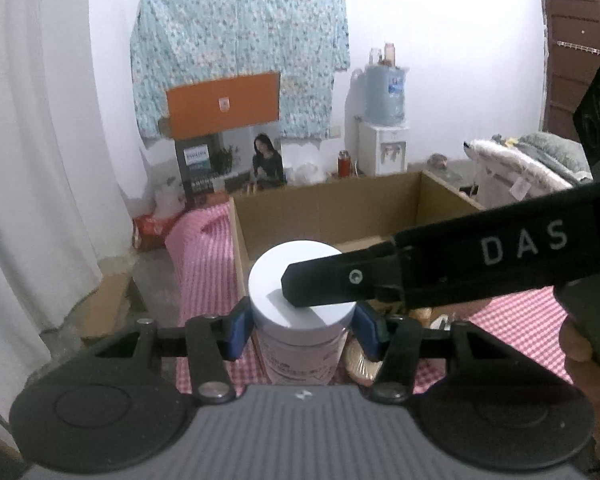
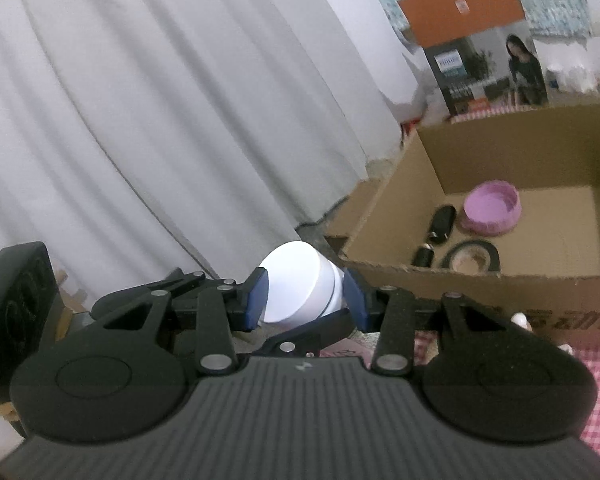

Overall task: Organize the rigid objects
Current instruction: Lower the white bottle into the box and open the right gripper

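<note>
Together, both tools (image 1: 300, 330) (image 2: 306, 294) clamp the white-lidded jar (image 1: 300, 312).

One jar, one box, four things inside it.
One white-lidded jar (image 2: 296, 288); one cardboard box (image 2: 500, 280) holds one pink bowl (image 2: 491, 208), two black cylinders (image 2: 442, 224), one tape roll (image 2: 472, 258).
</note>
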Motion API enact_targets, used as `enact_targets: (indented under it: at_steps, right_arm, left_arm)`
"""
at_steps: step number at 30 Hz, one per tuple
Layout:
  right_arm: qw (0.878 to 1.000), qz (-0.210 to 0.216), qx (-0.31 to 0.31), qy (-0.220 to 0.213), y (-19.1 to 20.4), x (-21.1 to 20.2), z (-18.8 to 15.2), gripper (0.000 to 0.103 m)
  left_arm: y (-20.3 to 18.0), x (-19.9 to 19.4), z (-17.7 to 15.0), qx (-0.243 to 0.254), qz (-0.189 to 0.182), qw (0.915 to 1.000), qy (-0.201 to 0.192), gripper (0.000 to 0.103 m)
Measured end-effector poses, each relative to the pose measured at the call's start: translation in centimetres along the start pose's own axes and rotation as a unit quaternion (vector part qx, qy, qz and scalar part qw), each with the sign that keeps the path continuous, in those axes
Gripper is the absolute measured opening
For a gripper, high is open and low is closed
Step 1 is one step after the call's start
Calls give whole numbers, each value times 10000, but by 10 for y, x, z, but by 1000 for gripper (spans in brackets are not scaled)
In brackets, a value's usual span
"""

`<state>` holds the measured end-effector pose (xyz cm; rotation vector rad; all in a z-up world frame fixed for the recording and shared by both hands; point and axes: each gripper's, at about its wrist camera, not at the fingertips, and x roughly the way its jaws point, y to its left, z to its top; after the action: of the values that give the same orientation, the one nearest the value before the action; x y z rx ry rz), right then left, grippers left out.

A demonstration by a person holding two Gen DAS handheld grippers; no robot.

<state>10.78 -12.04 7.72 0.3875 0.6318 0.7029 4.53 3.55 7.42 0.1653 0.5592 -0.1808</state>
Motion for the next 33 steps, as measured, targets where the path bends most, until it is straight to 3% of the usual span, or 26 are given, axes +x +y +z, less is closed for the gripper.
enact_targets:
  at_steps: [7, 14, 23, 33]
  right_arm:
    - [9987, 68, -215, -461, 20, -38, 25, 43]
    - [9973, -182, -274, -659, 4, -70, 64, 43]
    - [9962, -741, 92, -446, -76, -75, 121, 43]
    - [9909, -940, 909, 324, -188, -9, 141, 43]
  left_arm:
    - [-12, -18, 36, 167, -16, 9993, -345, 54]
    - [-35, 6, 84, 310, -348, 9983, -362, 54]
    - [-60, 99, 130, 165, -879, 9958, 196, 54]
    - [-57, 224, 130, -33, -924, 9870, 1316, 54]
